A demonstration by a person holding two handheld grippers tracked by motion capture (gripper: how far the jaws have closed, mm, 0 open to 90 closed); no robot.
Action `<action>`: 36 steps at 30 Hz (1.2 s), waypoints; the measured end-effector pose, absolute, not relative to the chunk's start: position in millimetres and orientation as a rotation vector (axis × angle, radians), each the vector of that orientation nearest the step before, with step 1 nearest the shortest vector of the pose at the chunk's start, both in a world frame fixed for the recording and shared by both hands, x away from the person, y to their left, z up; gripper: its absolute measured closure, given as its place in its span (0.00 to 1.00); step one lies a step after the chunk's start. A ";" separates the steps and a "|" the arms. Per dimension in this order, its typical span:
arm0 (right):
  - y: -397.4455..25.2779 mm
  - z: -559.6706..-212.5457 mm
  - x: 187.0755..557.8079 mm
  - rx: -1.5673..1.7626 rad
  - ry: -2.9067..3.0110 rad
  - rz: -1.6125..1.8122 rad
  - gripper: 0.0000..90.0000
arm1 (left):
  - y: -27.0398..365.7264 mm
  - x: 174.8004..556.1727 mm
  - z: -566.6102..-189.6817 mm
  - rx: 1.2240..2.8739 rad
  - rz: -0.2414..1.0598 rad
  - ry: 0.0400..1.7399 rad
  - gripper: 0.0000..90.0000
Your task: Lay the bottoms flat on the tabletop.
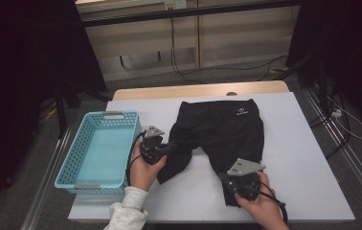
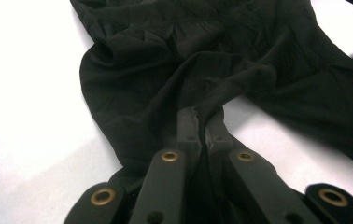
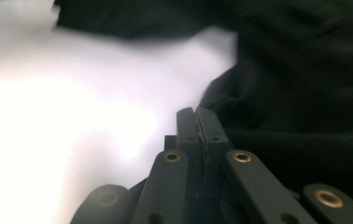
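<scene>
Shorts (image 1: 220,132): black, small white logo near waistband, centre of frame. Basket (image 1: 69,165): light blue, perforated walls, grey handle strips, left of frame. Table (image 1: 299,158): white top, tan wood edge at far side. Grippers (image 1: 168,147) (image 1: 224,178): black, brass rivets, grey plates. Sleeve (image 1: 127,211): pale grey, bottom left. Floor: grey.

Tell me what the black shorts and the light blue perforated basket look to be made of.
The black shorts look like thin, matte woven or knit fabric: they crease softly and bunch where the left gripper pinches them. The light blue perforated basket looks like moulded plastic, smooth and slightly glossy, with regular holes in rigid walls.
</scene>
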State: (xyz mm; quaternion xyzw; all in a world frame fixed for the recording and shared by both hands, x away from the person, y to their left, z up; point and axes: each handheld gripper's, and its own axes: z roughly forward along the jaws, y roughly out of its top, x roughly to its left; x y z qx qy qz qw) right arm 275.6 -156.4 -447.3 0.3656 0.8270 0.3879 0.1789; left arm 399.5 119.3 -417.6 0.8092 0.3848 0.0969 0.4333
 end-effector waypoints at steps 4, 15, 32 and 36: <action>-148.8 -462.2 278.6 1.046 2.381 1.083 0.97 | 116.0 399.1 -419.9 2.016 0.216 0.956 0.96; -187.9 -439.5 275.8 1.172 2.195 1.168 0.59 | 102.8 394.4 -413.4 2.039 0.235 0.875 0.42; -257.0 -435.7 262.8 1.394 1.961 1.094 0.27 | 65.9 386.1 -408.6 2.099 0.129 0.737 0.28; -263.4 -438.4 260.1 1.408 1.950 1.082 0.25 | 56.0 384.7 -411.7 2.117 0.118 0.708 0.28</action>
